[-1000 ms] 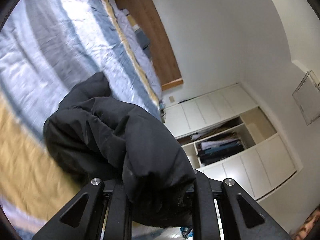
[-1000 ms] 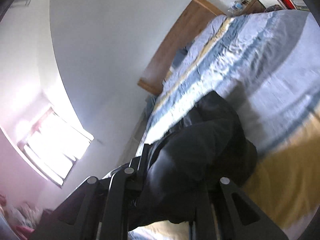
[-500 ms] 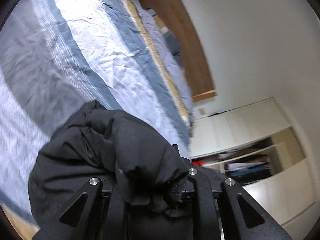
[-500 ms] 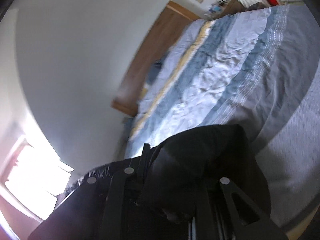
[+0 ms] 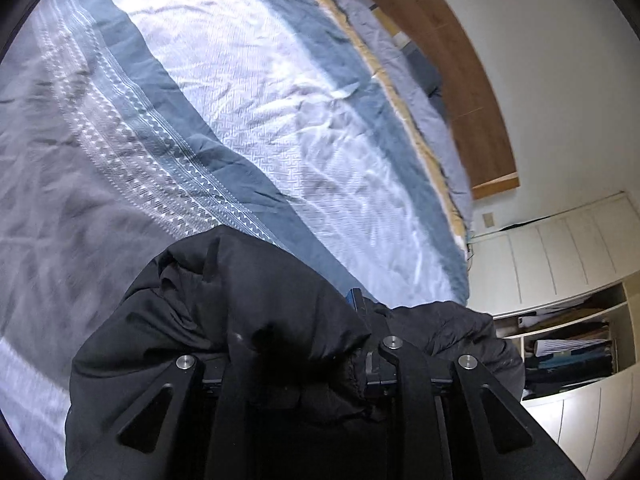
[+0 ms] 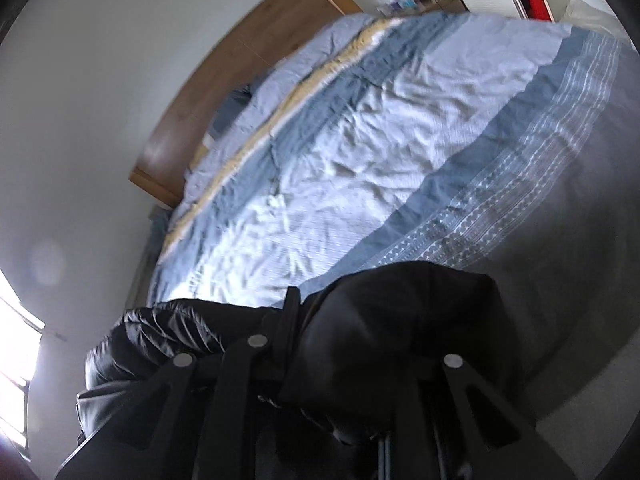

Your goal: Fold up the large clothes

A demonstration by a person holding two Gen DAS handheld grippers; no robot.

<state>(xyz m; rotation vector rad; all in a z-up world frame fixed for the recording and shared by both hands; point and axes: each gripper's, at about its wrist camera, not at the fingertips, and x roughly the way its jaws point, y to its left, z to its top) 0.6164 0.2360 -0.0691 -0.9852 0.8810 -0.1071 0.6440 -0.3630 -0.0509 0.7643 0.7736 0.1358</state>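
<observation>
The black jacket (image 5: 256,320) bunched up against both grippers is matt cloth on one side, but its puffy quilted part (image 6: 160,332) looks shiny. Past it, a wrinkly woven bedspread (image 5: 248,92) and a smooth wood headboard (image 6: 240,60).

A jacket (image 5: 248,312) is bunched between both claws, low over the bed (image 5: 248,128). The headboard (image 5: 452,60) stands at the bed's far end. A wardrobe (image 5: 560,264) stands beside the bed, right in the left view.
</observation>
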